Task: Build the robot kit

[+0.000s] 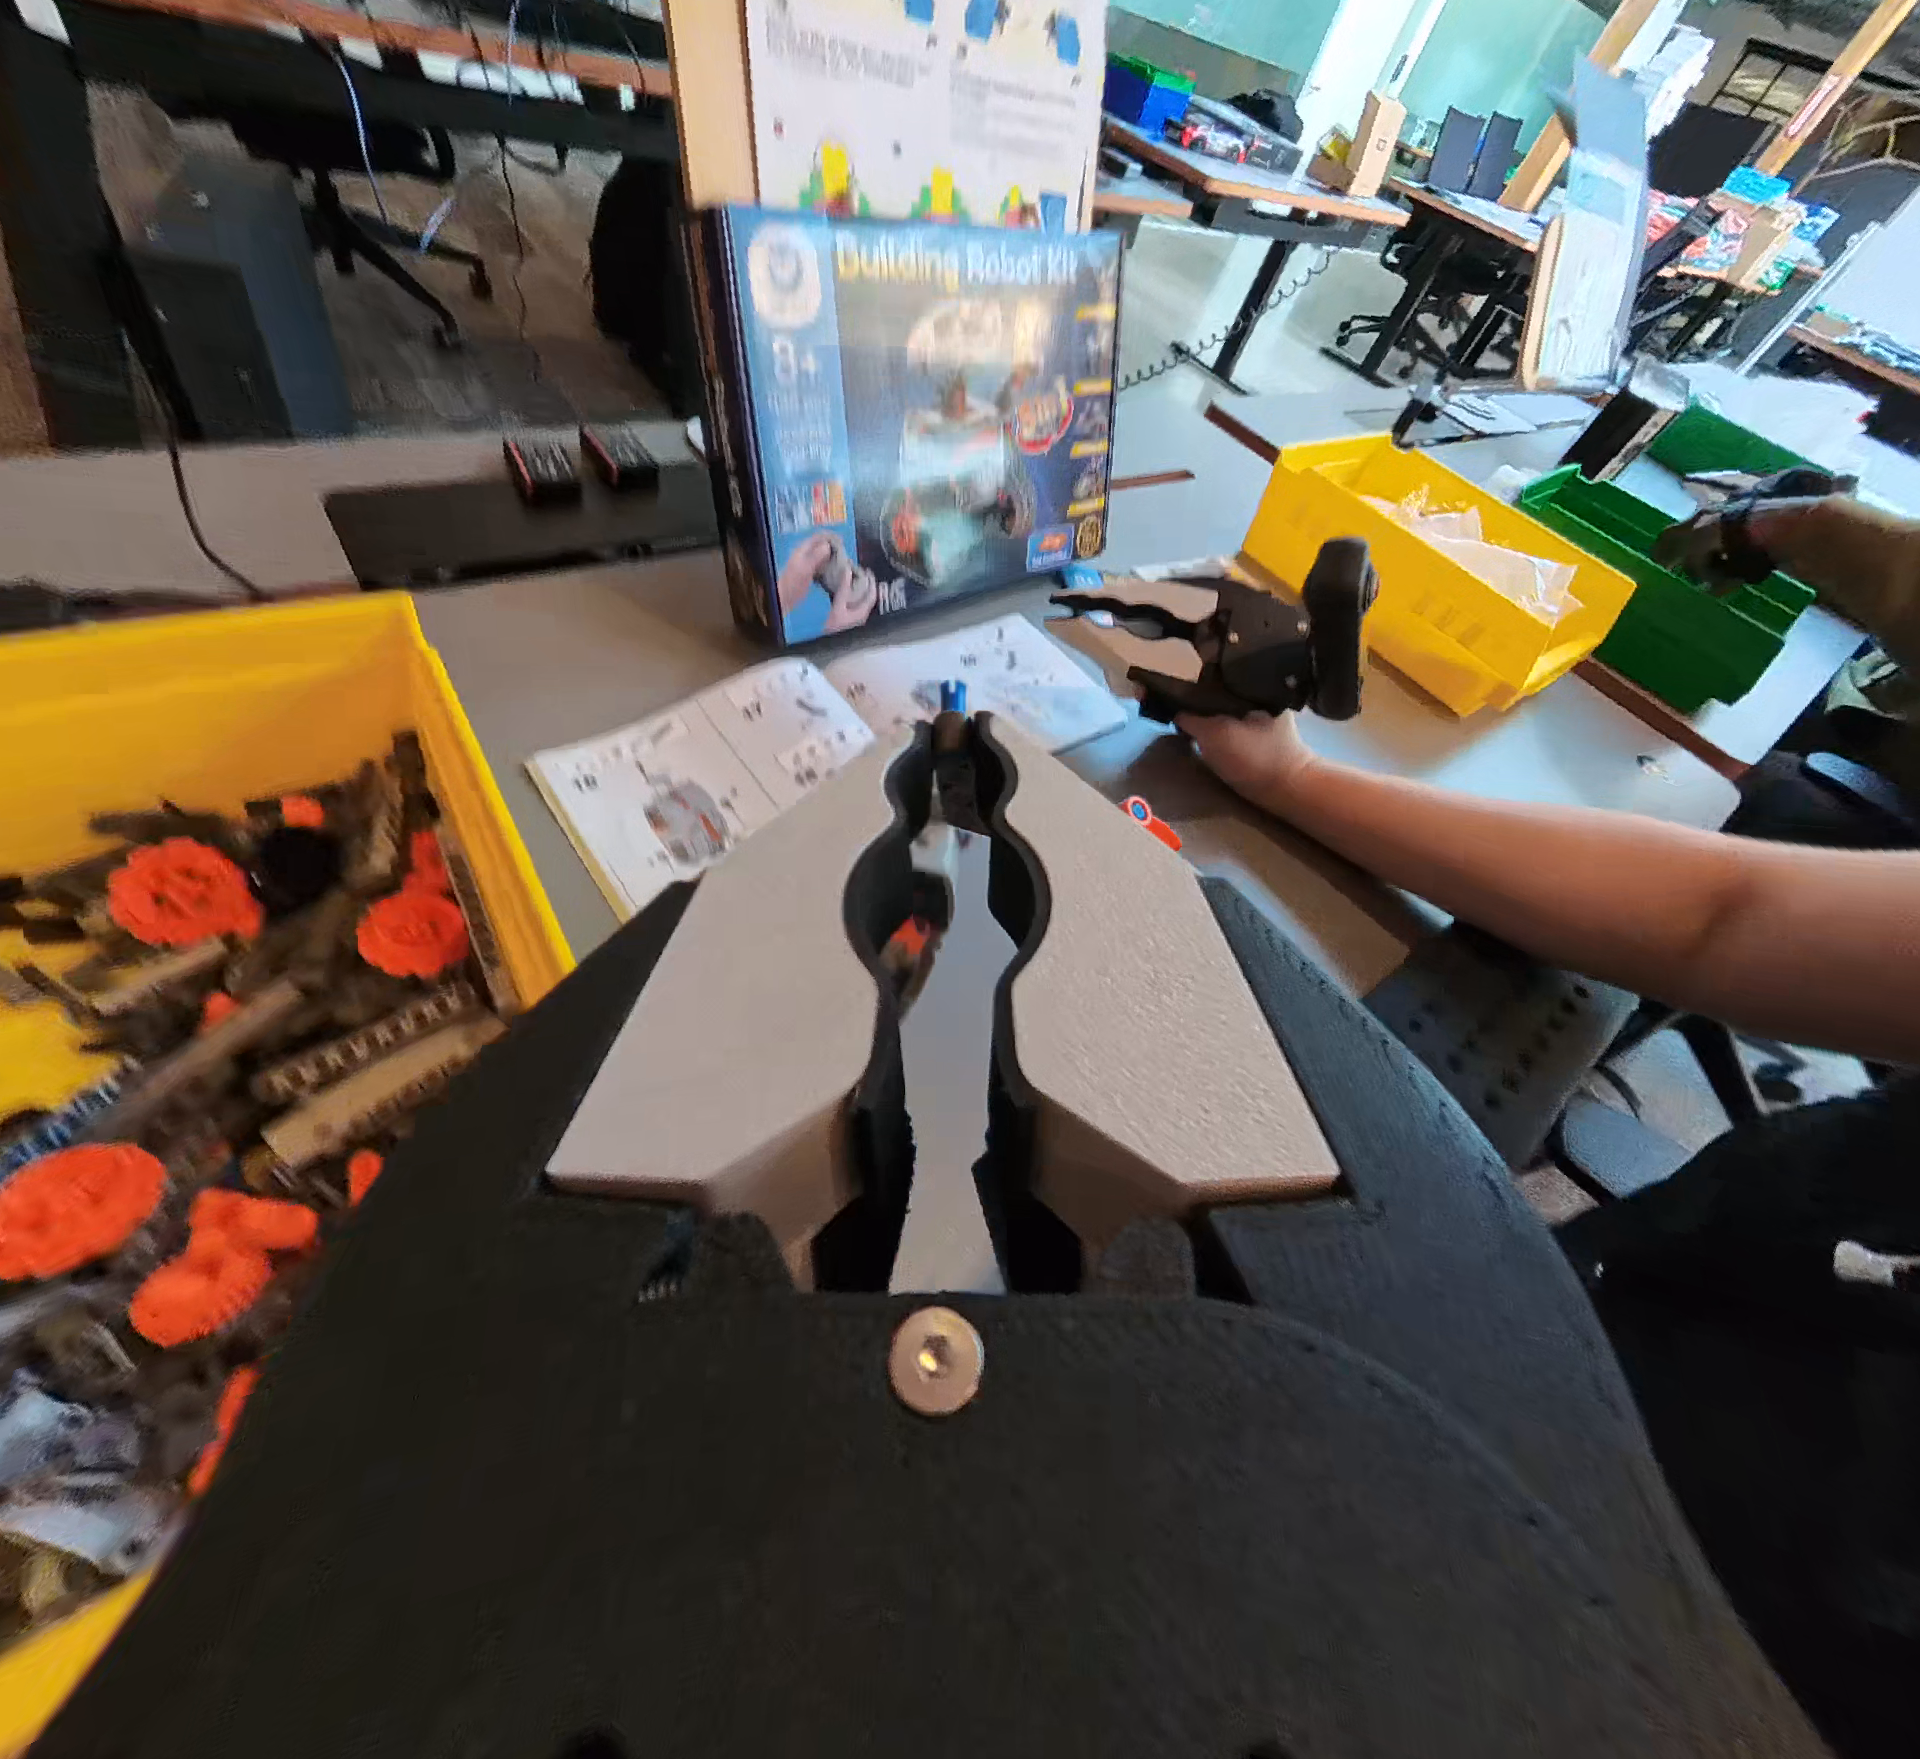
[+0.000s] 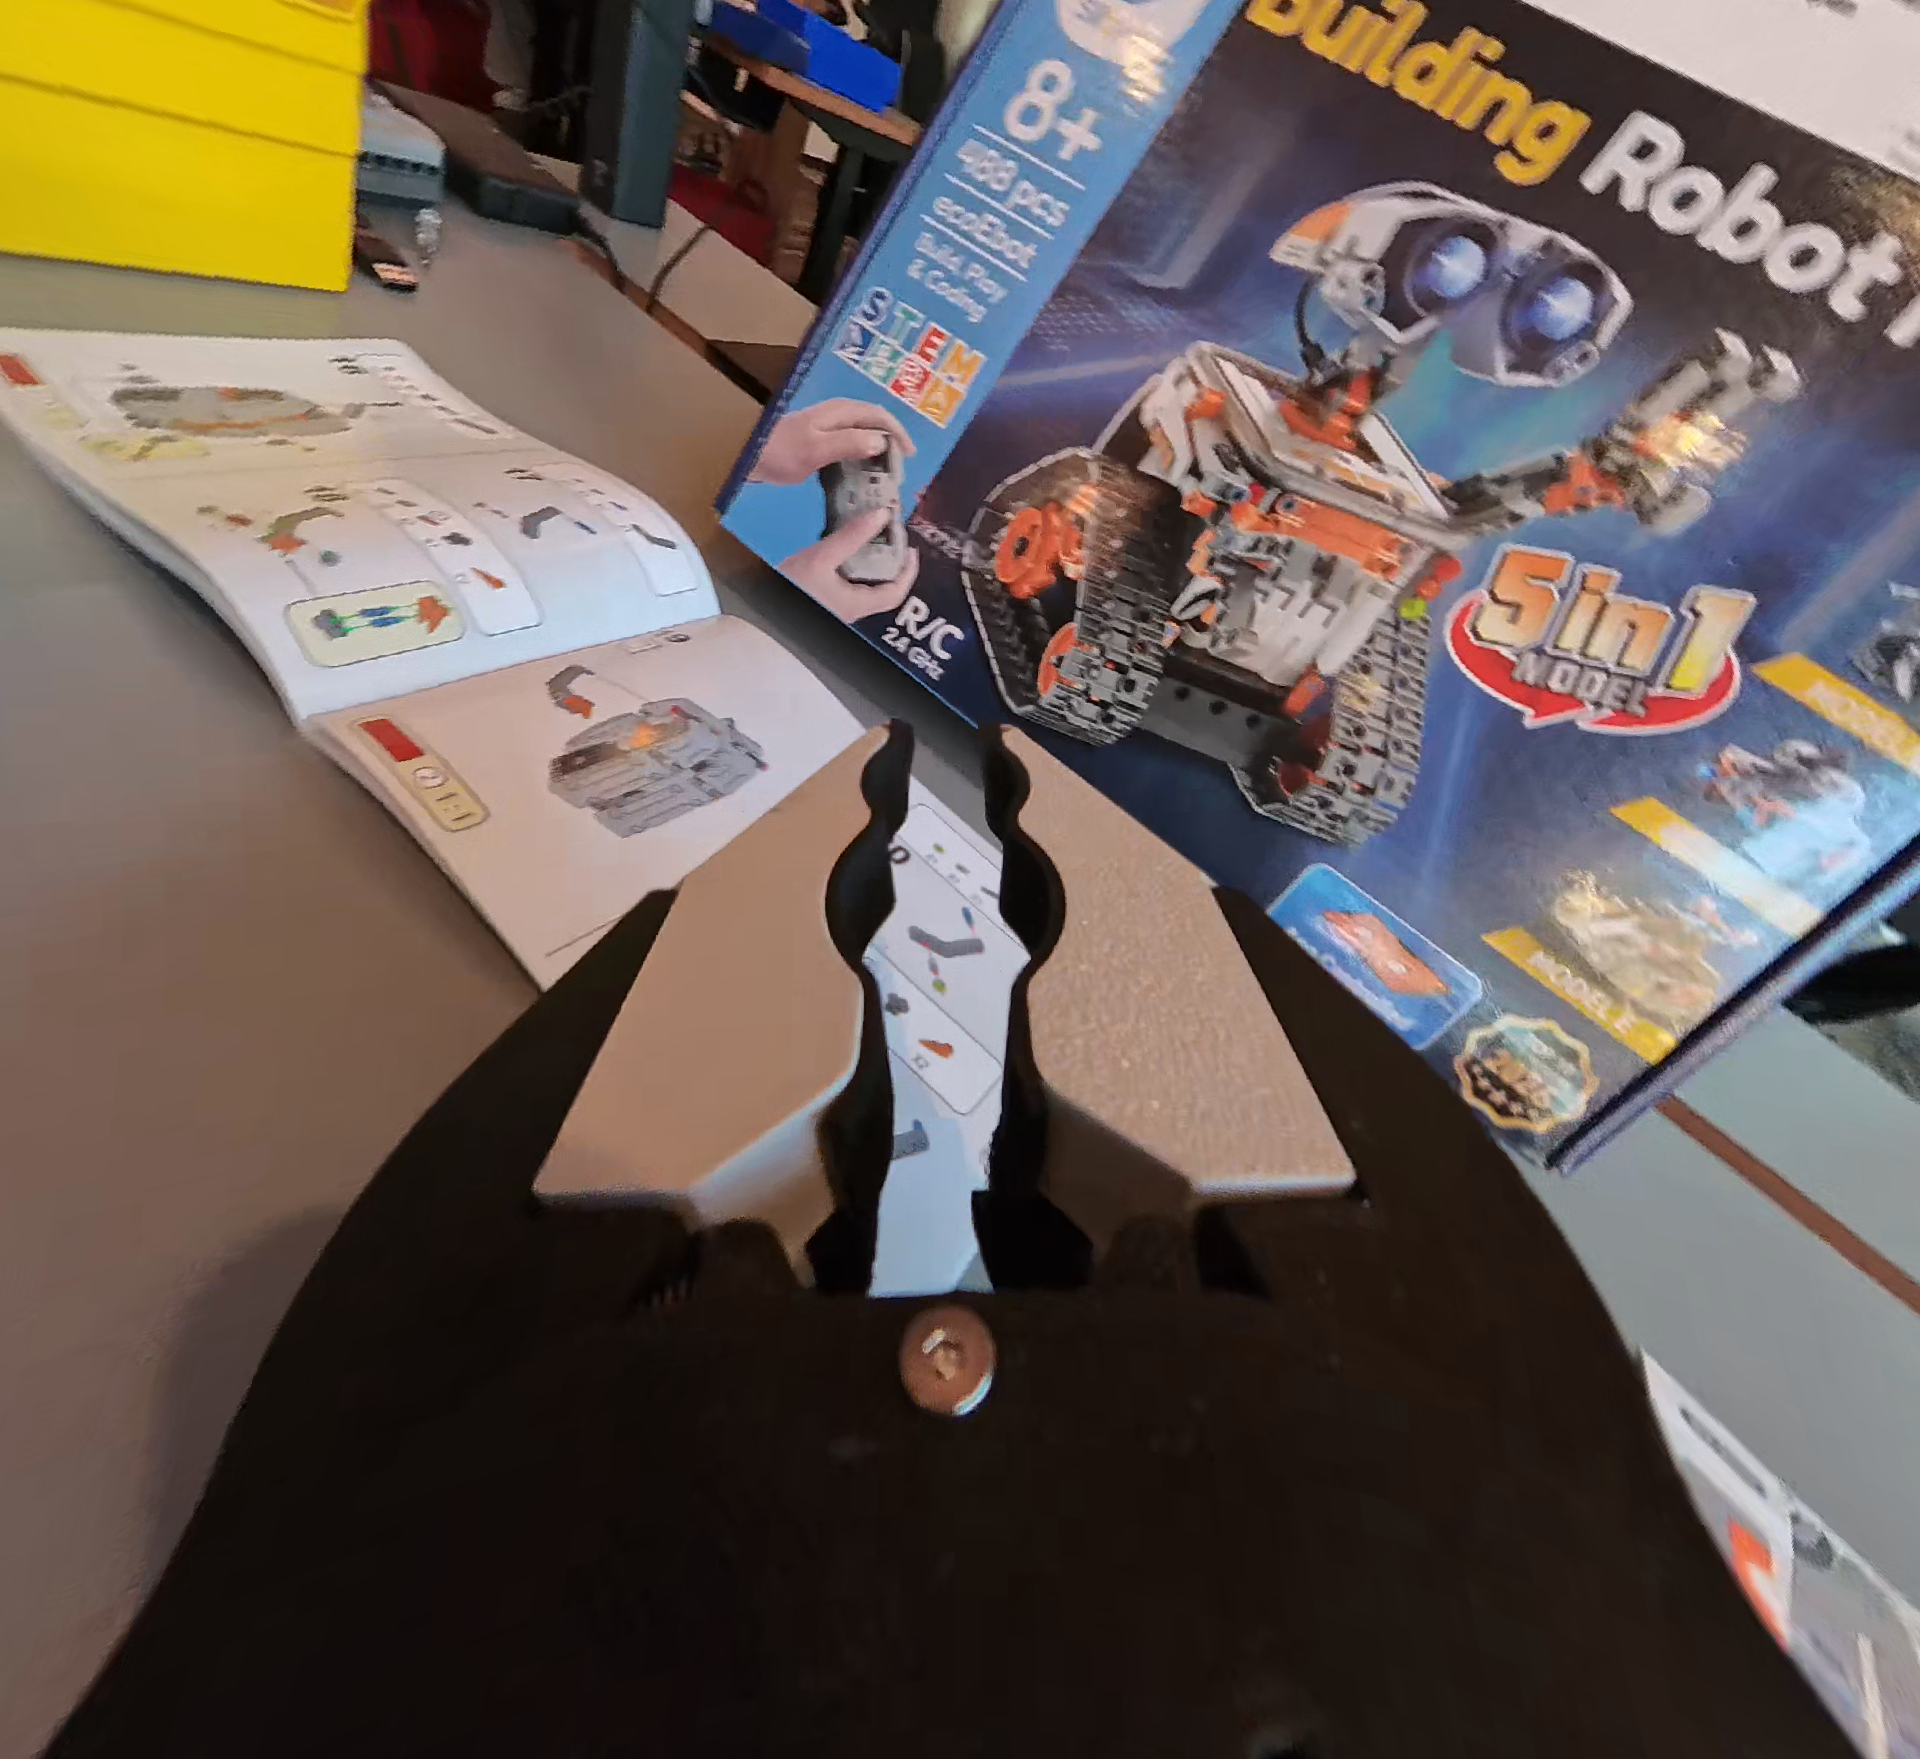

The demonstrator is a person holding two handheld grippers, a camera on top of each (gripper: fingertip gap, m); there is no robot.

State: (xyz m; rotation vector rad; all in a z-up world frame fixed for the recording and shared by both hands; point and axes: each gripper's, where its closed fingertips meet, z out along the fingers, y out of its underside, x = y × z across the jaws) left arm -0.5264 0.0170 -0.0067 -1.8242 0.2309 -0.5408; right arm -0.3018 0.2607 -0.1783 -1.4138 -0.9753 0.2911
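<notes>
Left gripper (image 1: 951,733): jaws nearly together, pinching a small dark building piece (image 1: 954,769) with a blue peg end (image 1: 949,697) at the very tips
Held piece, long axis: runs lengthwise along the fingers, blue end pointing away from the camera; an orange bit (image 1: 912,935) shows lower in the gap, and I cannot tell whether it belongs to the same piece
Held piece, place: above the open instruction booklet (image 1: 727,764) on the grey table (image 1: 582,660), in front of the upright kit box (image 1: 925,421)
Right gripper (image 2: 943,769): jaws apart with a clear gap, nothing between them
Right gripper, bearing: off to the right of the held piece and a little farther back, tips aimed leftward across the left gripper's line, near but not touching
Right gripper, surroundings: hovers over the booklet's right-hand page (image 2: 623,753), the kit box just beside it
Nearer tool: the left one already has the piece; the right one is close by
Arm pose: a bare forearm (image 1: 1507,868) reaches in from the right, low over the table, hand (image 1: 1247,748) cupped under the right gripper
Left side: yellow bin (image 1: 239,660) of orange gears and grey beams, just beside the left gripper
Far right: second yellow bin (image 1: 1455,608) and green bin (image 1: 1683,629), well apart from both grippers
</notes>
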